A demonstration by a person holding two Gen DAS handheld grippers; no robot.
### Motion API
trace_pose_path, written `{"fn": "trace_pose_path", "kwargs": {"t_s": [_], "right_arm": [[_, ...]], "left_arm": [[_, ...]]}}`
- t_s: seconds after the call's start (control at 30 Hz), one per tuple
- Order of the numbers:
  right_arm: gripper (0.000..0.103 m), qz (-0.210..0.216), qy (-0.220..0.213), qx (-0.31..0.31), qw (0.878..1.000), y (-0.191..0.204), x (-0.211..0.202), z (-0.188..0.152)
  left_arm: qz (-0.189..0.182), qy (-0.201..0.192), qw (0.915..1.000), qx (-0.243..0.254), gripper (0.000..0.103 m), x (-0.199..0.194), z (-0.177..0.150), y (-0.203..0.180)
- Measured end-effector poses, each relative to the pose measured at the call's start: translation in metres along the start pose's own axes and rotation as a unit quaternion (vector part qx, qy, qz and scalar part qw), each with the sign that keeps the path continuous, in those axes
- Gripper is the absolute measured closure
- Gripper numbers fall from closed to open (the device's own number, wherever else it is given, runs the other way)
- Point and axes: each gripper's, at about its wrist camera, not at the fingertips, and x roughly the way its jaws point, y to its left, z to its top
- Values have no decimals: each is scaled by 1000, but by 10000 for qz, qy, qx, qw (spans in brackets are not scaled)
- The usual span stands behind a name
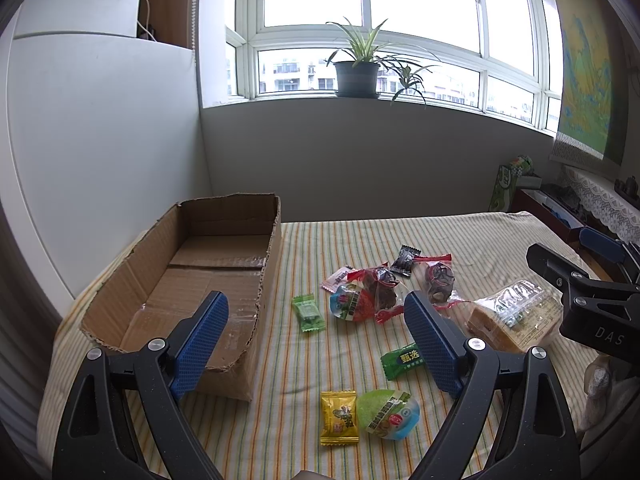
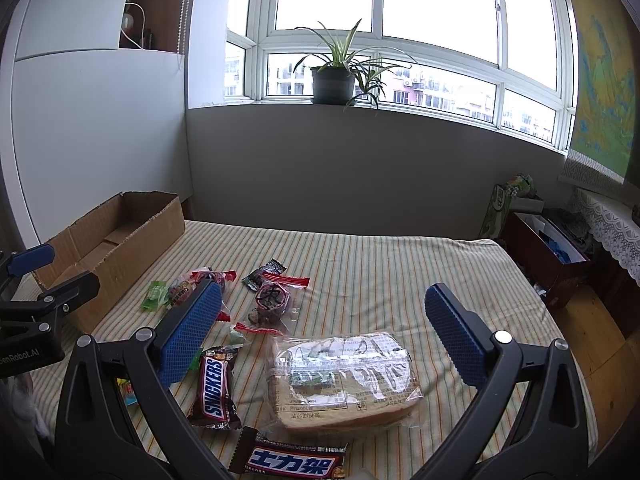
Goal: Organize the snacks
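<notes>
Left gripper jaws wide apart, right gripper likewise, both empty

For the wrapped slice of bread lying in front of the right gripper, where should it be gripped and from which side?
Judging by its pose, grip the wrapped bread across its short width, near the middle. It lies flat on the striped cloth, wider than it is deep, so the right hand-held gripper, open above it, would best come straight down. The loose, crinkled wrapper may slip, so close on the slice itself, gently.
</notes>
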Motion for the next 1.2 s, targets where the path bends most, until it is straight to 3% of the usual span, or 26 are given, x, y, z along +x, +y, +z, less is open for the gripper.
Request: {"fn": "trace_pose_path", "kwargs": {"t_s": [0.4, 0.63, 1.1, 1.2], "right_arm": [[0, 43, 91, 62, 9999, -10, -7, 2], [0, 114, 381, 589, 9975, -44, -2, 1], [0, 697, 1139, 1249, 9831, -93, 23, -29], [11, 823, 1340, 1478, 9764, -104, 30, -36]], "left_arm": [[-66, 28, 10000, 37, 13, -3, -1, -2], [-166, 118, 9998, 38, 13, -3, -3, -6], [-982, 709, 9926, 75, 15, 13, -14, -39], [-1257, 924, 9877, 67, 18, 19, -19, -50]]}}
